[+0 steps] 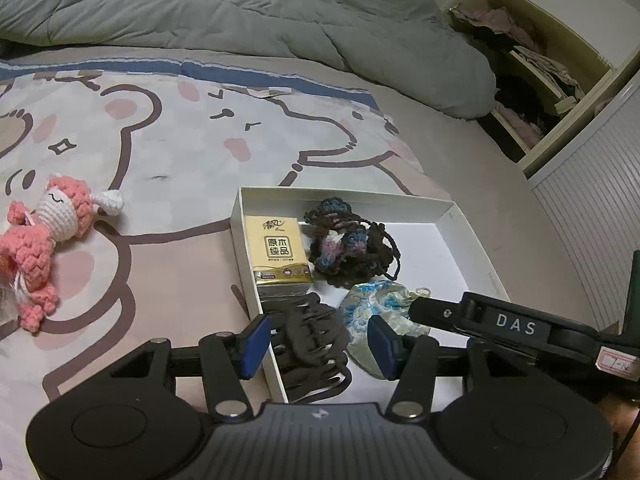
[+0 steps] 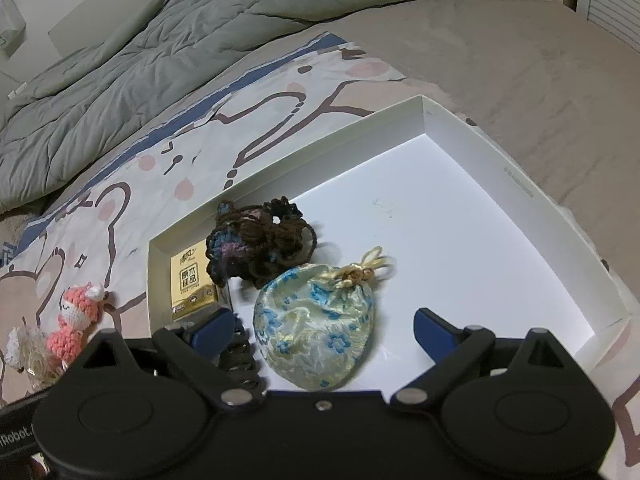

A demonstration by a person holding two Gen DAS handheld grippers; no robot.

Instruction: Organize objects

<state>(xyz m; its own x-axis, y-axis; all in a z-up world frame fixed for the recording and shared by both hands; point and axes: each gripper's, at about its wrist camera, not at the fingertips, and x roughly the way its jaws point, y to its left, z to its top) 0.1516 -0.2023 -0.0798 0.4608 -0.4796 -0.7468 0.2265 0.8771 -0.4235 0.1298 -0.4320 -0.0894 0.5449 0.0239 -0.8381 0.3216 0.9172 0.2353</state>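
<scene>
Your left wrist view looks steeply down from close over the near-left corner of the white box point(image 1: 472, 236), facing the duvet point(image 1: 240, 4) at 12 o'clock. Your right wrist view sits closer, over the box floor, duvet at 10 o'clock. Both share the box, tissue pack point(image 1: 280, 252), brocade pouch point(image 2: 316, 320), pink crochet doll point(image 1: 44, 240).

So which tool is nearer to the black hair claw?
Left. The left tool straddles the black hair claw; the right tool is beside it, around the floral pouch.
</scene>
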